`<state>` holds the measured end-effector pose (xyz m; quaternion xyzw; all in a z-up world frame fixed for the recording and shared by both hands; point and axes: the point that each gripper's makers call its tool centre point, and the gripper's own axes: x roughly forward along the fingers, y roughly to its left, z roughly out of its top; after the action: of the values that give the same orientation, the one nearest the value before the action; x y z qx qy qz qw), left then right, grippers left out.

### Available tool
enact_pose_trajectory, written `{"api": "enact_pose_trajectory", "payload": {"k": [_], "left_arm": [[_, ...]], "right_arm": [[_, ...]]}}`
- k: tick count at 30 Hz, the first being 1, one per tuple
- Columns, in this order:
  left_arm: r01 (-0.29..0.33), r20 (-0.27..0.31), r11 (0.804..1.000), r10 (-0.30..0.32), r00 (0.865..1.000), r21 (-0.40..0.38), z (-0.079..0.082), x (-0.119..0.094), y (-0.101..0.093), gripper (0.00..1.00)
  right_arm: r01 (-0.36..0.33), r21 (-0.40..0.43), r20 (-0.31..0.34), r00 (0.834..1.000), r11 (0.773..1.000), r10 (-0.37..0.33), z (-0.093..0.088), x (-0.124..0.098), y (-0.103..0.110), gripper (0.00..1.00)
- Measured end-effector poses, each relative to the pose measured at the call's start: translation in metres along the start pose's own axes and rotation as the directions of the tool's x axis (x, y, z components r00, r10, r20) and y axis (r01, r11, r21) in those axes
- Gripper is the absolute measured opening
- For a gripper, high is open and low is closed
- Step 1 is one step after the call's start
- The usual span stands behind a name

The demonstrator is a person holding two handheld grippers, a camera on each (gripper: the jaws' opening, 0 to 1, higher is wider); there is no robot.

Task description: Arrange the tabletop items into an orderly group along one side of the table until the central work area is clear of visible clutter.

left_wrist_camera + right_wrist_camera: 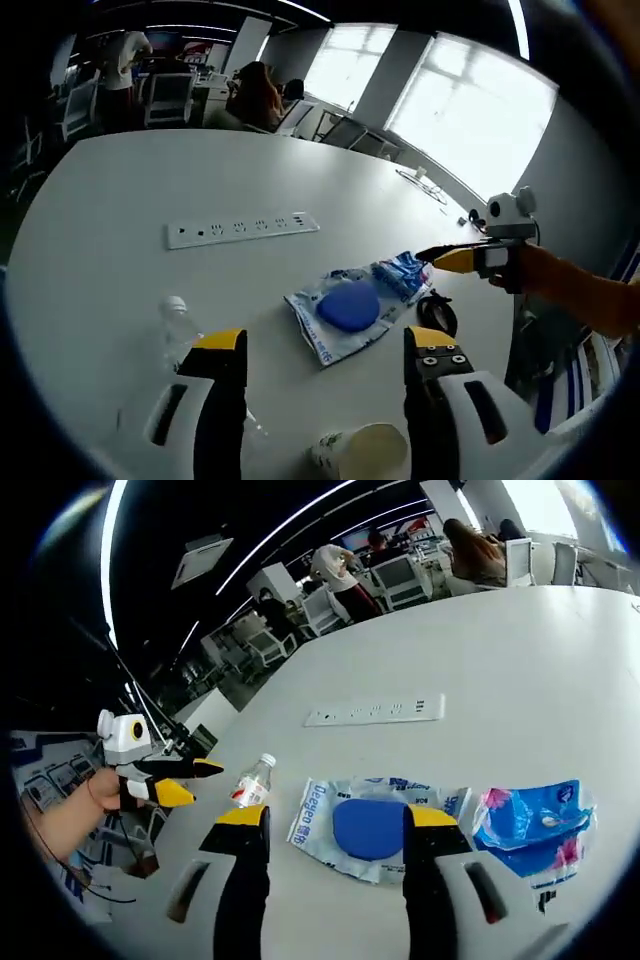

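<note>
Both hand-held grippers hover wide apart and empty: the left hand-held gripper [325, 350] just short of the blue-disc packet [345, 310], the right hand-held gripper [335, 825] straddling it above the bench [520, 660].

The table [120, 190] looks like a smooth matt white laminate, throwing soft window glare near its far edge. The power strip [243, 229] is hard white plastic, faintly glossy. The wet-wipe pack [335, 318] is thin crinkled plastic film with a sheen, and its blue lid [349, 306] is smooth matt plastic. The blue tissue packet [535, 827] is soft wrinkled film, shiny along its creases. The water bottle [252, 780] is clear glossy plastic with a white cap. The cup [365, 452] looks like matt paper. The left gripper [325, 345] has matt black jaws with yellow tips, plastic by the look; the right gripper [335, 825] the same
</note>
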<state>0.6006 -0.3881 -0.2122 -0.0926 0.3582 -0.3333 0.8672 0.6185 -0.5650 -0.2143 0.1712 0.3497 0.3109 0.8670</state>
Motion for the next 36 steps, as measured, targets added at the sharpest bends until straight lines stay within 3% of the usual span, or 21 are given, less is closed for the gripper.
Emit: {"api": "enact_pose_trajectory", "payload": {"k": [11,25,36], "left_arm": [[-0.043,0.024,0.999,0.044,0.999,-0.021,-0.011,-0.045,0.016,0.65],[-0.075,0.062,0.995,0.079,0.995,-0.068,-0.024,-0.09,0.024,0.65],[-0.106,0.097,0.989,0.116,0.988,-0.106,-0.036,-0.129,0.039,0.65]], "right_arm": [[-0.045,-0.03,-0.025,0.999,0.999,0.044,0.008,0.017,0.028,0.54],[-0.104,-0.057,-0.067,0.993,0.993,0.1,0.012,0.03,0.058,0.54],[-0.209,-0.017,-0.138,0.969,0.978,0.205,0.002,0.073,0.098,0.53]]}}
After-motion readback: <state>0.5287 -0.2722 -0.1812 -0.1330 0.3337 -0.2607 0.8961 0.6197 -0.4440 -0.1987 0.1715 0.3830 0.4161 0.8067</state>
